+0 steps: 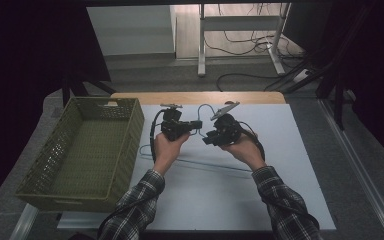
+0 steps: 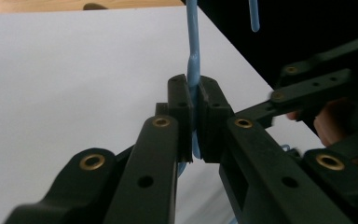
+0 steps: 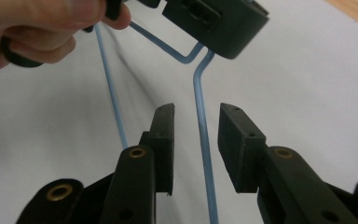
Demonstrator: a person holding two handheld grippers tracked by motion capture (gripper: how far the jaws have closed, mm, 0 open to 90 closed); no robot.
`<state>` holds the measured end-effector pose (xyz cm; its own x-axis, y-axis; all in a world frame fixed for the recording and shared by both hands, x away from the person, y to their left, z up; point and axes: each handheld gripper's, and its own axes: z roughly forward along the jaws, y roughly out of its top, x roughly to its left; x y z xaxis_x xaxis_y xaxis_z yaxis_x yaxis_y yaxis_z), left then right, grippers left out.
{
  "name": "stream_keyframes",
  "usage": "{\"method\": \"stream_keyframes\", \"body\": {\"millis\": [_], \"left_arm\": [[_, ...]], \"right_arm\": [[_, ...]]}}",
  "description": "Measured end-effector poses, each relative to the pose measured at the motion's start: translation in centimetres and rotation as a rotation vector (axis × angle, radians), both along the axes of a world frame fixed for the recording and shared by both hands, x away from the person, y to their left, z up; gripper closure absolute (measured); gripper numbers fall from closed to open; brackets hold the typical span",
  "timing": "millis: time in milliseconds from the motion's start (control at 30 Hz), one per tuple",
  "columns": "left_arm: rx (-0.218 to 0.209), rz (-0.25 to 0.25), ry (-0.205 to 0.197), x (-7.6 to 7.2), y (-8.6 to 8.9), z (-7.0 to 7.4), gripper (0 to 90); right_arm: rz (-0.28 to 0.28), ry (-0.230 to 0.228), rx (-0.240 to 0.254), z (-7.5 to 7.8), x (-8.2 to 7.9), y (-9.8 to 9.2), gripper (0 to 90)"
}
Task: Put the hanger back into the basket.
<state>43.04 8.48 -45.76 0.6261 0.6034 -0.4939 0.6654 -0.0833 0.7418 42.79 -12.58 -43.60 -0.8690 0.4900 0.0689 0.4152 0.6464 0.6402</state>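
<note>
— Blue wire hanger (image 3: 204, 140): where is it at this moment?

— It is lifted a little over the white table sheet (image 1: 280, 165), between the two hands. The left gripper (image 2: 195, 116) is closed tight on one thin wire of it; the pads pinch the wire and it runs up out of the jaws. Its long bar hangs just under both grippers.

— And the right gripper (image 3: 196, 140)?

— Its jaws stand apart. The wire passes between them, but the pads do not press on it, so I think the hanger now depends on the left grip only.

— How to do this step well?

— I judge the left hand must keep its pinch firm, because a thin wire can turn easily in the pads. The right gripper should go back straight along the wire, without catching the bend just ahead of its jaws.

— What is beside them?

— A green woven basket (image 1: 125, 145) stands to the left of the left gripper, near but apart. It looks like the likely place for the hanger.
</note>
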Motion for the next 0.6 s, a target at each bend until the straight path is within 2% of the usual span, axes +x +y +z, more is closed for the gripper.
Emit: {"method": "stream_keyframes", "body": {"millis": [100,133,167,200,233,267,300,333,367,400,533,567,600], "left_arm": [[0.008,-0.012,-0.016,-0.6,-0.2,0.4,86.2],[0.016,-0.019,-0.028,-0.9,-0.4,0.7,86.0],[0.016,-0.019,-0.028,-0.9,-0.4,0.7,85.9],[0.043,-0.030,-0.043,-1.3,-0.5,1.0,85.4],[0.050,-0.038,-0.050,-1.4,-0.5,1.1,84.6],[0.053,-0.046,-0.050,-1.6,-0.4,1.4,83.7],[0.053,-0.046,-0.050,-1.6,-0.4,1.4,78.5],[0.062,-0.053,-0.066,-1.9,-0.1,2.0,69.6],[0.062,-0.053,-0.066,-1.9,-0.1,2.0,65.2],[0.070,-0.068,-0.092,-2.5,0.5,2.8,60.1],[0.098,-0.101,-0.105,-3.4,1.3,3.9,39.5],[0.112,-0.120,-0.116,-3.8,1.5,4.2,39.5],[0.159,-0.144,-0.132,-4.7,2.0,4.8,29.9]], "right_arm": [[0.006,0.020,-0.010,0.0,-0.1,0.4,71.3],[0.003,0.029,-0.027,0.0,-0.2,0.6,83.4],[0.003,0.029,-0.027,0.0,-0.2,0.6,83.4],[0.020,0.041,-0.019,0.0,-0.3,0.5,86.1],[0.032,0.053,-0.009,0.0,-0.4,0.5,86.5],[0.024,0.053,-0.009,0.1,-0.6,0.5,86.7],[0.024,0.053,-0.009,0.1,-0.6,0.5,86.7],[0.034,0.021,-0.016,0.3,-1.0,0.2,86.9],[0.034,0.021,-0.016,0.3,-1.0,0.2,86.9],[0.033,0.014,-0.004,0.5,-1.2,-0.2,87.0],[0.044,0.009,0.015,1.3,-1.6,-1.3,87.0],[0.044,0.009,0.015,1.3,-1.6,-1.3,87.0],[0.059,0.010,0.022,1.7,-2.1,-1.6,87.0]]}}
